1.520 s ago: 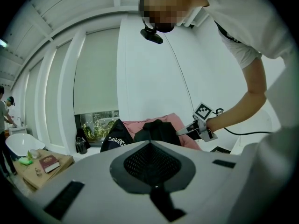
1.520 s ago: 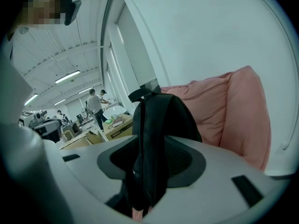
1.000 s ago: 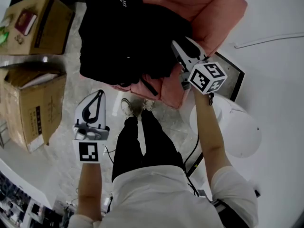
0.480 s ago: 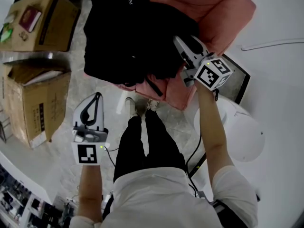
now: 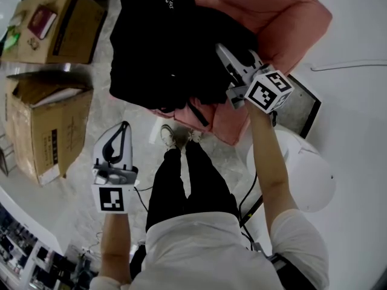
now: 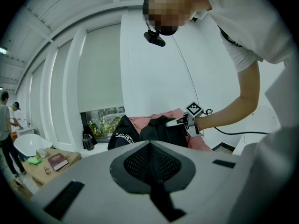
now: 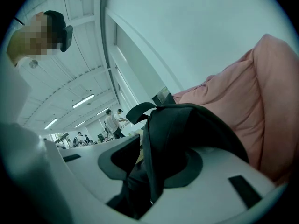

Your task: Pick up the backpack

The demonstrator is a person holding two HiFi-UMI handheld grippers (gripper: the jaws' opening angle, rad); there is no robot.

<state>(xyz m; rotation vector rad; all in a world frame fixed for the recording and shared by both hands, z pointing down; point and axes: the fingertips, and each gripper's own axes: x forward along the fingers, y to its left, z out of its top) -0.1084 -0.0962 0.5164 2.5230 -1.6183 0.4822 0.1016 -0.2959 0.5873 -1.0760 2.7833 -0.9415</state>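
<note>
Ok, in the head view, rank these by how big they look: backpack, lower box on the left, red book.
1. backpack
2. lower box
3. red book
The backpack sits raised on the chair, nearer the camera, so part of its lead may be nearness.

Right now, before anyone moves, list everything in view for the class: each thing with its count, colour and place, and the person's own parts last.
fabric backpack: one, black with white lettering, lying on the armchair.
soft padded armchair: one, pink, top of the head view.
cardboard boxes: two, brown, on the floor at left.
hardback book: one, dark red, on the farther box.
rounded tub-like object: one, white, on the floor at right.
cable: one, black, beside the person's right leg.
left gripper: one, white, jaws shut and empty, held low over the floor.
right gripper: one, white, at the backpack; jaws open but just closing, with a black backpack strap between them.
</note>
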